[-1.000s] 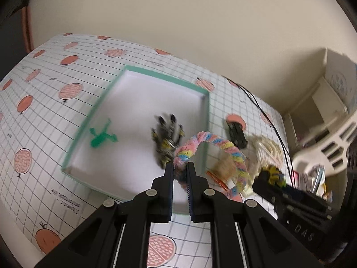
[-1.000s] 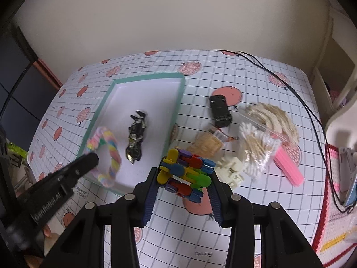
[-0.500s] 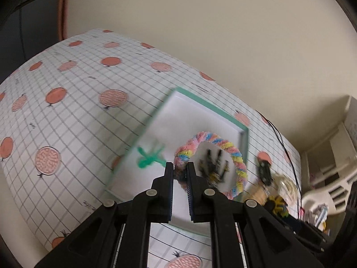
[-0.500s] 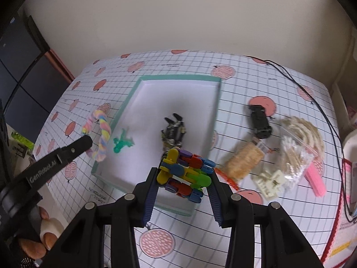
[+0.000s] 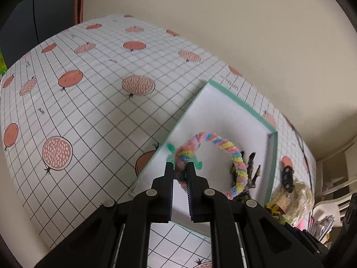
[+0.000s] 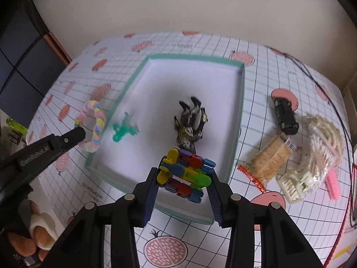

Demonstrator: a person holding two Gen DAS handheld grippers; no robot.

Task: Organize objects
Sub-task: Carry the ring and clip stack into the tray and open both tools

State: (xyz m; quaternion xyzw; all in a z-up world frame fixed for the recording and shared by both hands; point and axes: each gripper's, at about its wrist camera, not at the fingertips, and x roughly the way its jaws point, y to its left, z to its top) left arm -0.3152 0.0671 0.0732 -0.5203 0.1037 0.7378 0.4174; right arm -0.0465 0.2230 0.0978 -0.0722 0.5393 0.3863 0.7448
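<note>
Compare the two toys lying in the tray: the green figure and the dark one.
The green figure is one bright translucent green; the dark figure is black with yellowish marks. The green one is smaller. It lies near the tray's left wall, the dark one nearer the middle. Both lie flat, loose, untouched by the tongs.

Fuzzy pastel chenille twisted ring (image 5: 225, 154), soft and matt. Shallow teal-rimmed tray (image 6: 236, 120), smooth matt white card inside. Translucent glossy green plastic figure (image 6: 123, 130). Glossy multicoloured plastic link block (image 6: 186, 175). Black matt plastic gripper (image 6: 183, 189) with ribbed blue pads (image 6: 151, 197). Smooth printed grid tablecloth (image 5: 93, 102) with a slight sheen.
</note>
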